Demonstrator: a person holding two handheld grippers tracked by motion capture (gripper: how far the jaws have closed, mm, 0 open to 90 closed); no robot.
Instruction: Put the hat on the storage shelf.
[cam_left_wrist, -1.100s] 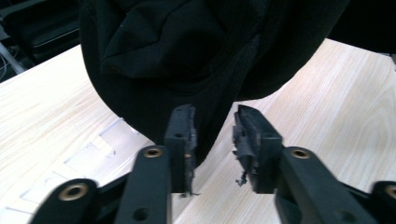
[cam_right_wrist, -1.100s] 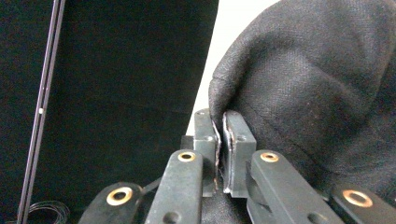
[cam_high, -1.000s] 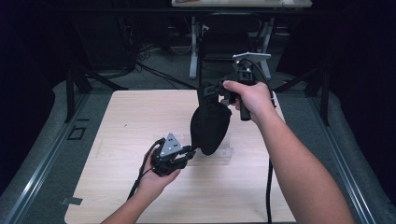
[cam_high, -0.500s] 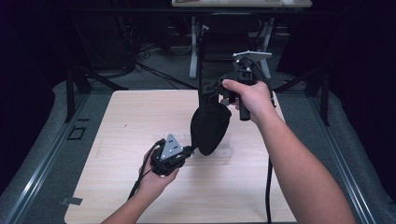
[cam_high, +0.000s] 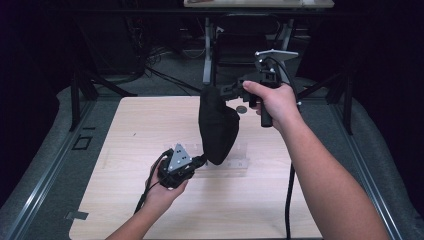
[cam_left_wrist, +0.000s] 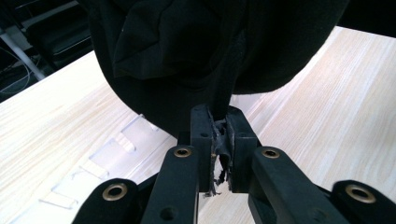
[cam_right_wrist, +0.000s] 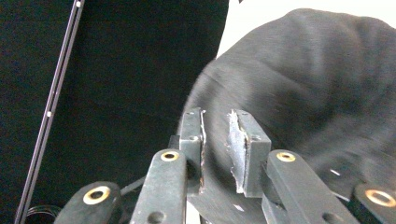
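My left gripper (cam_left_wrist: 219, 140) sits low over the wooden table (cam_high: 125, 130). Its jaws are almost together, pinching a thin fold at the bottom edge of the black cloth bag (cam_high: 218, 125); the fabric strip runs down between the pads. My right gripper (cam_right_wrist: 215, 140) is raised near the far edge of the table and holds the bag's top edge. Its jaws stand a narrow gap apart with cloth in the gap, gripping it. The bag hangs between the two grippers, above the table centre, over a clear plastic piece (cam_high: 235, 159) lying flat there.
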